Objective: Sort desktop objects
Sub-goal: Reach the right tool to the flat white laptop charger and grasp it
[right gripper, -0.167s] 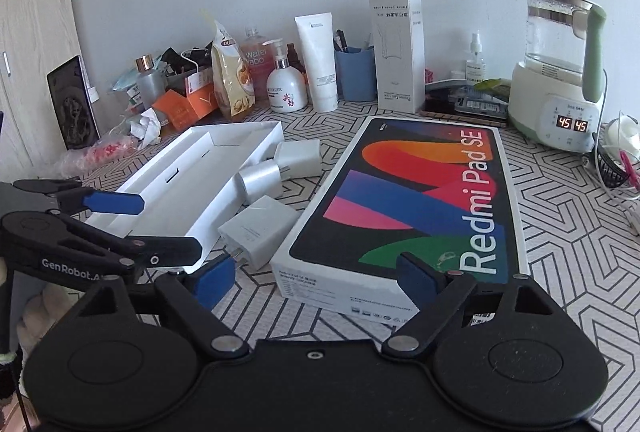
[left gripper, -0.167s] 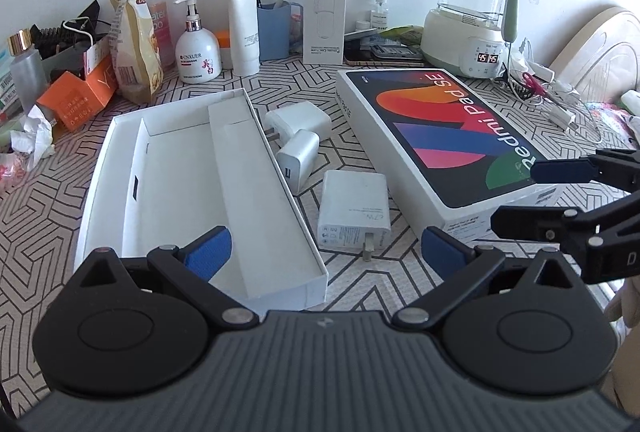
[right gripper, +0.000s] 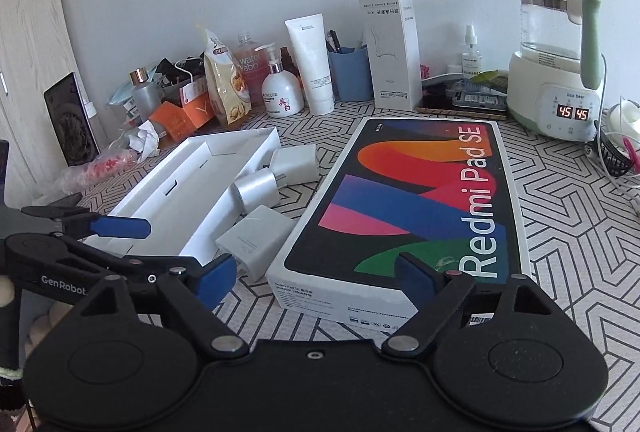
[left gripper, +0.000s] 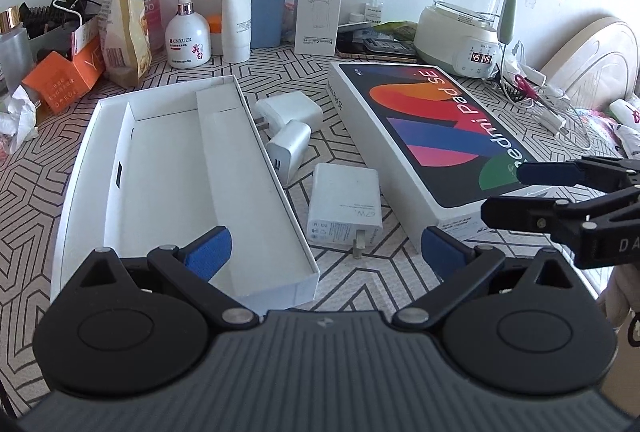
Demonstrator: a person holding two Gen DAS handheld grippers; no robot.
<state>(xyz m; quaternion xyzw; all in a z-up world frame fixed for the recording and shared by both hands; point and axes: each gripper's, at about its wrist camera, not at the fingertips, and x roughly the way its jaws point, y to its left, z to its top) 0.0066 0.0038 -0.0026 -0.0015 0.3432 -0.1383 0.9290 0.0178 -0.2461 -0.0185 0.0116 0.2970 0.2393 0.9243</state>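
While three chargers (left gripper: 345, 208) lie outside, white tray (left gripper: 80, 168) (lidless) holds nothing.

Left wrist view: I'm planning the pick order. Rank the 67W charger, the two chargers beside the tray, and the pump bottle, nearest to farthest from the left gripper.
From the left gripper:
1. 67W charger, just ahead, centre.
2. Two smaller chargers, mid-table beside the open white tray; too close to separate.
3. Pump bottle, back left by the wall.
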